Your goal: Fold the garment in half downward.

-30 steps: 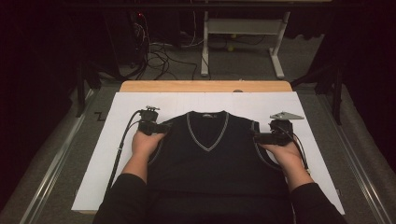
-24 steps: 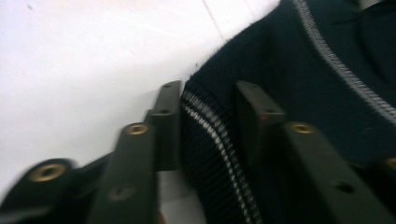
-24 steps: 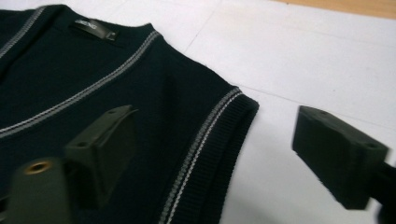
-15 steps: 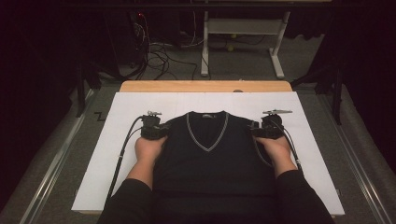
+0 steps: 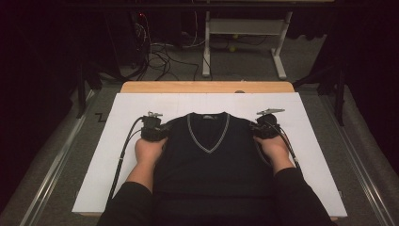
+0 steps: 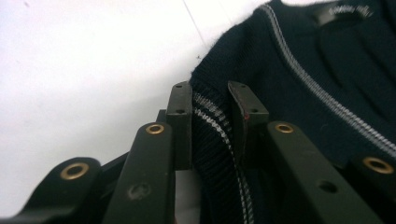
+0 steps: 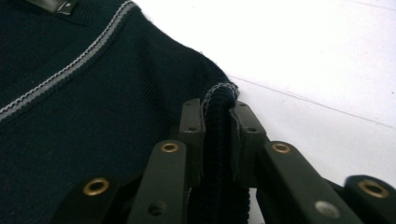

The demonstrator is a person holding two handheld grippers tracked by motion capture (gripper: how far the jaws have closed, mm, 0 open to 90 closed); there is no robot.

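High view: dark navy V-neck sweater vest point(image 5: 214, 155) lies flat, front up, on the white sheet point(image 5: 117, 136) covering the bench point(image 5: 207, 87), neckline at the far side. Left tool point(image 5: 153, 129) is clamped on the striped armhole edge at the left shoulder. Right tool point(image 5: 264, 128) is clamped on the ribbed edge at the right shoulder. Both hands rest on the vest's sides.

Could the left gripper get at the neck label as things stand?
Probably not right away: the left gripper is shut on the vest's shoulder edge. The label lies uncovered just beyond, so once it lets go the way looks free.
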